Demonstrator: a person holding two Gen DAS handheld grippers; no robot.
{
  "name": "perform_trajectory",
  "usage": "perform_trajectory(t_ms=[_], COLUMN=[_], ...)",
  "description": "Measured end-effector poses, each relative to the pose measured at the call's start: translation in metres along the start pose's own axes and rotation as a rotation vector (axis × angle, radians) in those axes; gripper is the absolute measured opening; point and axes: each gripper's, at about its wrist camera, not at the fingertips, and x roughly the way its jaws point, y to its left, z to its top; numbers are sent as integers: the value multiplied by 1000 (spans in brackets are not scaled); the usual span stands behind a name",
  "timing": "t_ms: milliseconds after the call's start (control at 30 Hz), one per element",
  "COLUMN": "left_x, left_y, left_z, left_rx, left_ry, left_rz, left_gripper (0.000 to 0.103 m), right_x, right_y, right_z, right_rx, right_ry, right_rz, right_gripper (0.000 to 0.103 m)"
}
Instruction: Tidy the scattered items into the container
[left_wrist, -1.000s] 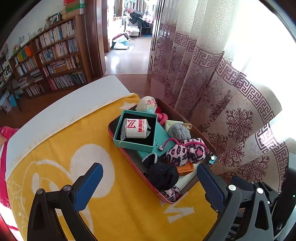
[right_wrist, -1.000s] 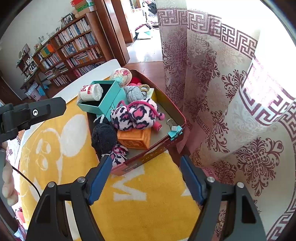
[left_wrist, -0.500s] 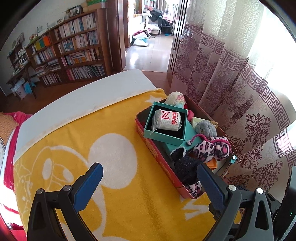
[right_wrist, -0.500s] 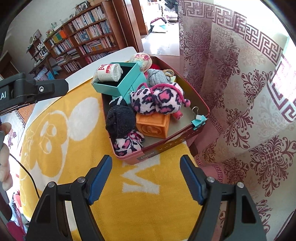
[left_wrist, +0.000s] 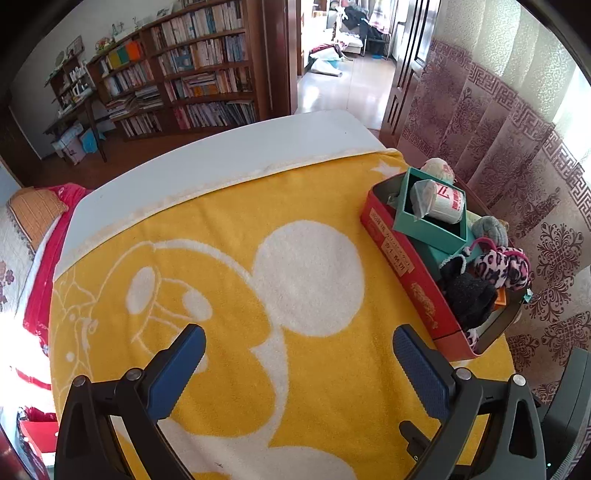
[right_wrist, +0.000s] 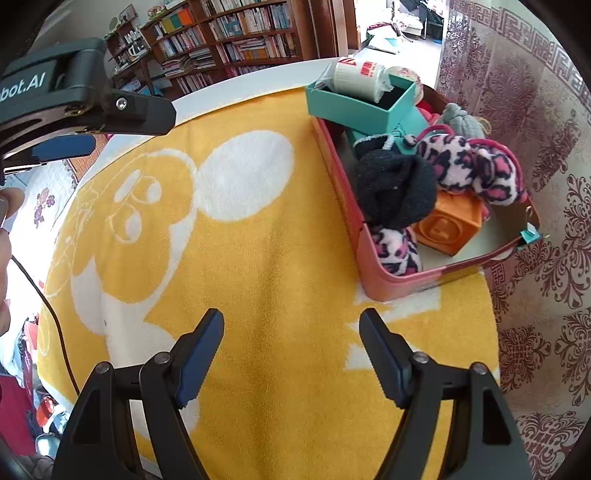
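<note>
Left gripper (left_wrist: 298, 350): jaws wide apart with nothing between them, pointing down over the yellow towel (left_wrist: 229, 280).
Right gripper (right_wrist: 291, 332): jaws also apart and empty, over the same towel near the near end of the tin.
Towel: yellow with a white cartoon figure, spread over a white table (left_wrist: 221, 155); no loose items lie on the part that shows.
Tin (right_wrist: 388, 284): red, oblong, at the right edge of the towel beside the curtain (right_wrist: 535, 147); all the small things sit inside it.
Near end of tin: a leopard-print plush piece (right_wrist: 397, 249), an orange block (right_wrist: 448, 227) and a black knitted item (right_wrist: 395, 186) resting partly on both.
Rim corner: a teal binder clip (right_wrist: 528, 236) is clipped on the tin's near right corner.
Middle: pink leopard-print earmuffs (right_wrist: 476, 170), with a grey knitted ball (right_wrist: 461, 120) just behind.
Far end: an open teal box (right_wrist: 358, 105) tilted on top of the pile, holding a white wrapped roll (right_wrist: 360, 79) with red print.
Beyond: a bookshelf (left_wrist: 184, 77) against the far wall and an open doorway.
</note>
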Motion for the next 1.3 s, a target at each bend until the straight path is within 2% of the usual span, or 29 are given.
perform_trajectory(t_ms=[233, 500, 633, 767, 833, 867, 900, 1033, 1133, 1300], left_x=[17, 41, 63, 86, 97, 102, 102, 101, 100, 95], left_y=[70, 136, 165, 184, 190, 192, 194, 193, 190, 182], left_z=[-31, -62, -83, -103, -111, -116, -119, -124, -127, -143], left_rx=[-121, -246, -317, -374, -397, -408, -433, -431, -420, -399], left_ry=[57, 94, 131, 167, 190, 202, 180, 135, 83, -52], left_rz=[90, 156, 171, 172, 166, 158, 131, 139, 145, 165], left_gripper=[103, 103, 103, 103, 103, 103, 103, 103, 103, 103], right_x=[37, 73, 79, 78, 79, 78, 78, 75, 74, 76], right_y=[42, 75, 88, 82, 78, 76, 77, 74, 75, 74], right_z=[14, 26, 16, 8, 6, 4, 2, -6, -5, -2], right_rx=[-99, -139, -199, -159, -132, -126, -140, -150, -160, -175], right_ry=[17, 13, -37, -90, -106, -122, -136, -196, -194, -195], right_rz=[-19, -52, -115, -131, -143, -139, -143, -130, -127, -114], right_gripper=[79, 79, 86, 95, 103, 103, 103, 103, 103, 103])
